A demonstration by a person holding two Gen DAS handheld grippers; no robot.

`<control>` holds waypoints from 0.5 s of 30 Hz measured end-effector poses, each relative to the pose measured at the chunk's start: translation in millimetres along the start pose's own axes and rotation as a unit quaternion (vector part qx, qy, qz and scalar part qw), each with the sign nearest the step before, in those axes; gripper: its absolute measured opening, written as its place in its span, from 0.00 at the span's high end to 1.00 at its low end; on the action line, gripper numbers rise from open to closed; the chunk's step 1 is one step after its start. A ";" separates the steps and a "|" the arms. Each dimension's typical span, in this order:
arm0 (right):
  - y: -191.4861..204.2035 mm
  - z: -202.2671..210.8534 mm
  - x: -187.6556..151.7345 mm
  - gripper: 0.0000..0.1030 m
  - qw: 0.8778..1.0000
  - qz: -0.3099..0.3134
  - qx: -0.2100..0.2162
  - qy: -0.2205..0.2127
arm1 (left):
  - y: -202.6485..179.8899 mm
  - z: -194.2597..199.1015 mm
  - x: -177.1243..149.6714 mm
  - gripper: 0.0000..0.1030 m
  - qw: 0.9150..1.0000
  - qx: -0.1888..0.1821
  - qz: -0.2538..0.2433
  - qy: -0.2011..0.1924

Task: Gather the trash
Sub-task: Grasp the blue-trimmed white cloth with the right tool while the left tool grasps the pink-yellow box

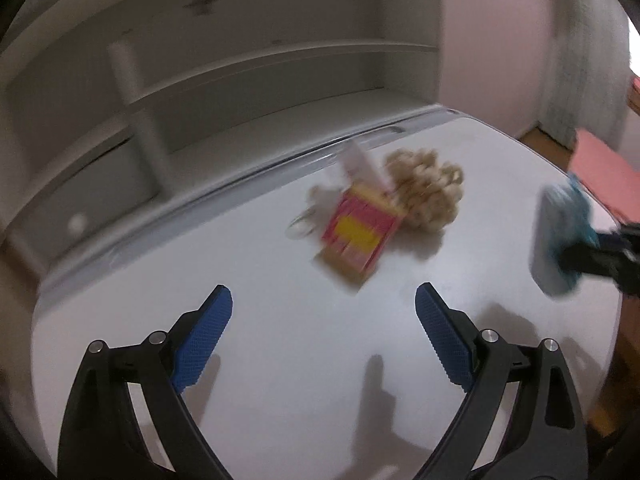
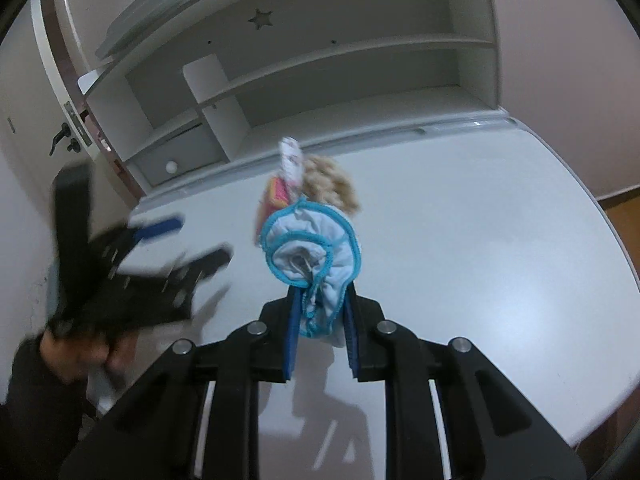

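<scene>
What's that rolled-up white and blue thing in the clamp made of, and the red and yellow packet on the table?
The rolled thing looks like soft cloth: white fabric with a stitched turquoise hem, bunching in folds where the right gripper pinches it. The packet looks like thin printed card or paper, going by its flat faces and straight edges, though blur leaves that open. The table seems smooth white laminate with a faint sheen.

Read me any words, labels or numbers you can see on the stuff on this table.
No text can be read.
Pink and yellow box: print is there, but too blurred to read.
White wrapper standing behind it: a small pattern, too small to read.
Blue-trimmed cloth in the right gripper: no writing shows.
Shelf back: a star cutout, no words.
</scene>
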State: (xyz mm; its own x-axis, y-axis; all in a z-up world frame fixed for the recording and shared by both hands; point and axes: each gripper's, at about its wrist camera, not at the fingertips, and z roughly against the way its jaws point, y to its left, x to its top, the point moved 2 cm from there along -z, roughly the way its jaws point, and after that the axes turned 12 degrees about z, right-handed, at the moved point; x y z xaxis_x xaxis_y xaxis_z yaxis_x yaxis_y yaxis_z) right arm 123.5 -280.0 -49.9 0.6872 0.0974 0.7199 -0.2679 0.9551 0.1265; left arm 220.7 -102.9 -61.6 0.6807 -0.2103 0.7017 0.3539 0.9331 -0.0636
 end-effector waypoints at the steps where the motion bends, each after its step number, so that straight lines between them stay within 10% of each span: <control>1: -2.7 2.7 -4.3 0.81 1.000 -0.002 -0.001 0.002 | -4.1 -7.7 4.7 0.12 1.000 -0.003 -0.008 0.000; 8: -25.1 22.6 -33.2 0.81 1.000 -0.020 -0.013 0.010 | -18.0 -39.9 21.2 0.16 0.999 -0.014 -0.032 0.016; 15: -41.9 46.5 -52.6 0.81 0.999 -0.038 -0.027 0.006 | -32.7 -33.5 19.1 0.70 0.998 -0.007 -0.060 0.012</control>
State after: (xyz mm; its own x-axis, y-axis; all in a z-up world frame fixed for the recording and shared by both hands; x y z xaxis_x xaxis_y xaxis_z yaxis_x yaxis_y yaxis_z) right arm 67.1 -338.2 -61.4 0.7121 0.0281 0.7015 -0.1792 0.9734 0.1430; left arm 243.6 -147.2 -70.0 0.6485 -0.3275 0.6872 0.4419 0.8970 0.0104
